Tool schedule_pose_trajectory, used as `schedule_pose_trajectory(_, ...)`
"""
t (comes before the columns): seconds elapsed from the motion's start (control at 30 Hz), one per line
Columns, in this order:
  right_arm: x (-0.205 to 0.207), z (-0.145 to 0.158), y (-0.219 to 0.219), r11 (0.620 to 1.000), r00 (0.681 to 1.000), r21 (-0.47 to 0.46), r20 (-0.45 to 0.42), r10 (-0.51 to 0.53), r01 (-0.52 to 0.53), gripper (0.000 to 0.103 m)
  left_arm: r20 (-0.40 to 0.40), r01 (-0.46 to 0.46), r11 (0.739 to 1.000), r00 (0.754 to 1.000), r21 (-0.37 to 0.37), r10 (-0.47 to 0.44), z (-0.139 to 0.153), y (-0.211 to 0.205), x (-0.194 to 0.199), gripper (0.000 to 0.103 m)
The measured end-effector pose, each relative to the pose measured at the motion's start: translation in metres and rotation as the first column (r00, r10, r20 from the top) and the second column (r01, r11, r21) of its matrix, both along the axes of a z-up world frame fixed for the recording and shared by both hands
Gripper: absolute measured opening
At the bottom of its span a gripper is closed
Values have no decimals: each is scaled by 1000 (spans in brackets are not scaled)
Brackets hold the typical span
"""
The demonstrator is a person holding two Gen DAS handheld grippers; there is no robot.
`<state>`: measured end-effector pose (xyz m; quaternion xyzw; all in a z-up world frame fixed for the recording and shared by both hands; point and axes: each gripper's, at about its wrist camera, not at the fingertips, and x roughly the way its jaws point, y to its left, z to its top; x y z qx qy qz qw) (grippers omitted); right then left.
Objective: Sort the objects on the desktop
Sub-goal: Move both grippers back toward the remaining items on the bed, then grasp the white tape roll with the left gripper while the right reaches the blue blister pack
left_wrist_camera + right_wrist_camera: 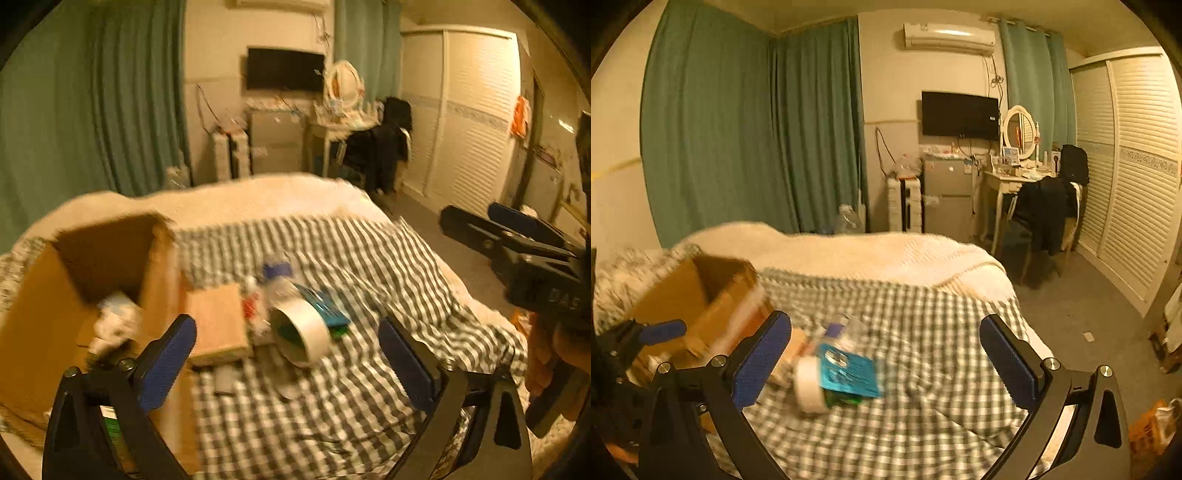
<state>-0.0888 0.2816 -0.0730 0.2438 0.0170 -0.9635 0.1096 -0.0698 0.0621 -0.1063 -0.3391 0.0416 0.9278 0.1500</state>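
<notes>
Clutter at lower centre of the left view: tape roll (300, 332) leans on the teal packet (325, 306) beside the cardboard box (92, 288). Left tongs (288, 354) and right tongs (886, 358) both gape wide, holding nothing. Closing on the soft checked bedcover (369, 266) risks rolling the tape away or snagging cloth.

An open brown cardboard box (92, 280) is seen on the checked bedcover, white items blurred inside it. Just right of the box lies a flat tan block (218, 323). Further right, a tape roll (301, 332) is tipped on edge against a teal packet (325, 304); a blue-capped clear bottle (277, 275) lies behind them.
</notes>
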Motion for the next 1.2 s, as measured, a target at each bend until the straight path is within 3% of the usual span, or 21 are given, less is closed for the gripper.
schedule_pose_trajectory(0.17, -21, -34, 10, 1000, 994, 24, 104, 14, -17, 102, 144, 29, 999, 989, 17, -31, -47, 19, -23, 79)
schedule_pose_trajectory(0.3, -31, -58, 7, 997, 987, 66, 155, 29, -40, 102, 157, 19, 1000, 987, -7, -17, -69, 25, -32, 70)
schedule_pose_trajectory(0.5, -34, -77, -3, 990, 979, 120, 202, 43, -68, 102, 201, -9, 997, 980, 76, -6, -94, 24, -53, 67)
schedule_pose_trajectory(0.53, -34, -77, -4, 990, 979, 122, 201, 44, -70, 102, 207, -10, 995, 978, 98, -11, -98, 22, -55, 62)
schedule_pose_trajectory(0.6, -37, -78, -5, 990, 978, 123, 204, 44, -70, 102, 224, 13, 995, 974, 94, -34, -102, 24, -57, 30)
schedule_pose_trajectory(0.63, -39, -81, -5, 989, 976, 124, 212, 48, -75, 102, 224, 33, 996, 973, 82, -51, -102, 27, -56, 25)
schedule_pose_trajectory(0.73, -45, -97, -13, 983, 966, 158, 252, 47, -89, 102, 156, 28, 1000, 987, -7, -27, -91, 32, -42, 24)
schedule_pose_trajectory(0.87, -49, -110, -25, 976, 957, 186, 285, 59, -116, 97, 104, 22, 999, 994, 30, -25, -61, 21, -35, 18)
schedule_pose_trajectory(0.97, -48, -112, -34, 972, 954, 181, 284, 92, -148, 97, 61, 3, 1000, 998, 23, -4, -39, 11, -35, 8)
schedule_pose_trajectory(1.2, -56, -126, -82, 930, 951, 284, 266, 157, -233, 97, -15, -21, 996, 1000, 88, 22, 17, -20, -29, 8)
